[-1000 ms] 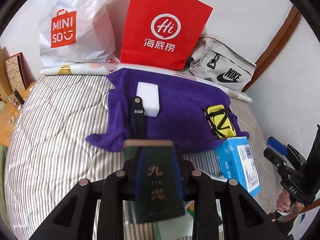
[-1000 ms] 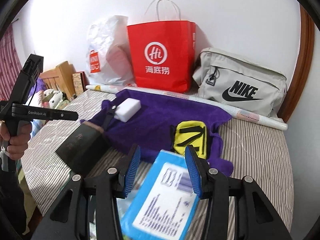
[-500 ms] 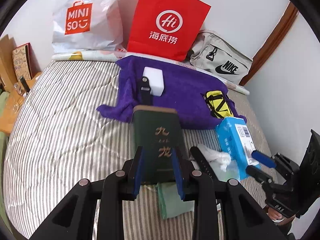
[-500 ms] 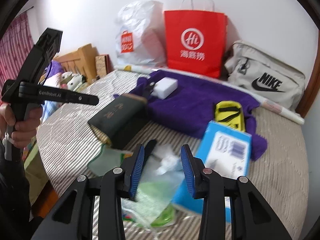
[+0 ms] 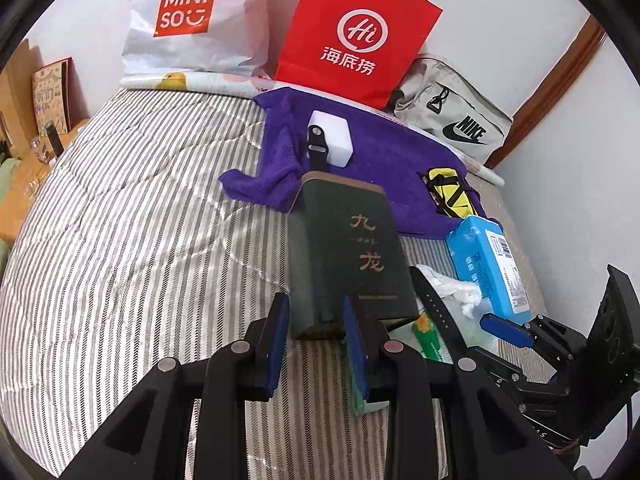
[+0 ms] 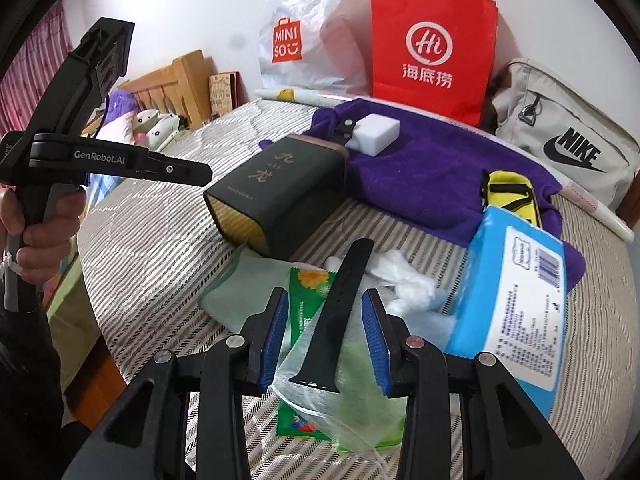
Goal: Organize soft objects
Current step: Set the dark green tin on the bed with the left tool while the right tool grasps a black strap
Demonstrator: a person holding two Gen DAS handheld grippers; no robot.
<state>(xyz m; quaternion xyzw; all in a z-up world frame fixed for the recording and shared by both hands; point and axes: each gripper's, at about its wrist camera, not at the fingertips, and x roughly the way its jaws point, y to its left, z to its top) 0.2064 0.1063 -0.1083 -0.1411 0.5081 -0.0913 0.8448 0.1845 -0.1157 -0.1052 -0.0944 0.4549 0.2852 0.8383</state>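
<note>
1. Right wrist view: the bed (image 6: 168,240) carries a loose heap close to its near edge. A careless sweep could push pieces off that edge.
2. The purple towel (image 6: 432,168) lies along the far edge, rumpled. Dragged by one corner, it would tip whatever lies on it.
3. The left gripper (image 5: 314,312) is clenched on the near end of the dark box (image 5: 352,248). Gripped so far from its middle, the box may swing or slip.
4. The tissue pack (image 6: 516,292) leans at the right edge and could topple if nudged.
5. The right gripper (image 6: 325,294) is released, its jaws just narrowed around the black strap (image 6: 340,304) without touching it. Closing now would grab the hard strap and probably the clear bag (image 6: 360,392) beneath.
6. The cotton (image 6: 404,276), just beside the strap, could snag and tear.
</note>
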